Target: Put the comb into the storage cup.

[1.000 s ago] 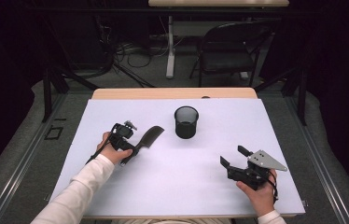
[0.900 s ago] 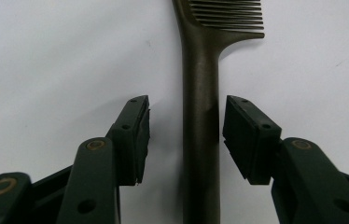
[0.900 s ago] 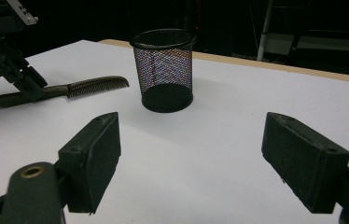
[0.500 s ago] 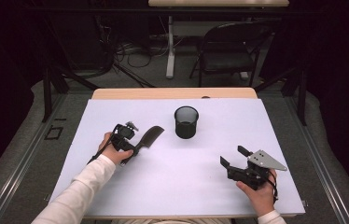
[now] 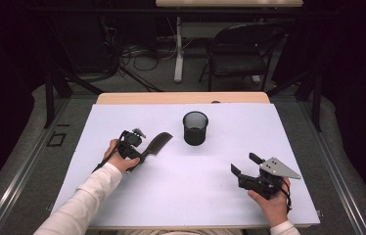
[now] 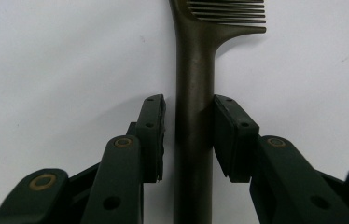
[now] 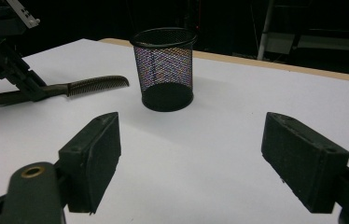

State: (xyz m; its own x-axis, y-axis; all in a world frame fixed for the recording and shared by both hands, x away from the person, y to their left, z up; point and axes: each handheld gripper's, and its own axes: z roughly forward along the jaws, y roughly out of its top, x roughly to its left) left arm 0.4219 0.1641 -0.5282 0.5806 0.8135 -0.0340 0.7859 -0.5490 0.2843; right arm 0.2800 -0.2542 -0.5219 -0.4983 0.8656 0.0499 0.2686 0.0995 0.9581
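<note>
i have the left gripper (image 5: 139,152) down at the comb (image 5: 156,145), which lies flat on the white table cover (image 5: 195,196), left of the middle. its jaws have just been closing, and the comb's handle runs straight up between them in the left gripper view. there the right pad (image 6: 228,135) sits against the side of the handle, while a thin sliver of gap shows between the left pad (image 6: 154,135) and the handle, so i would not call it a firm grip: the jaws are narrowed around the handle, not clamped on it. the comb's (image 6: 196,93) teeth fan out past the pads toward the top of that view.

from the right gripper view i see the comb (image 7: 84,86) with its teeth end pointing toward the mesh cup (image 7: 164,70), near it but apart. the cup (image 5: 195,128) stands upright on the cover, behind the middle of the table, its mouth open.

my right gripper (image 5: 247,169) rests low at the right front of the cover, well away from the comb and the cup. its jaws stand wide apart with nothing between them but bare cover, and they point toward the cup.
</note>
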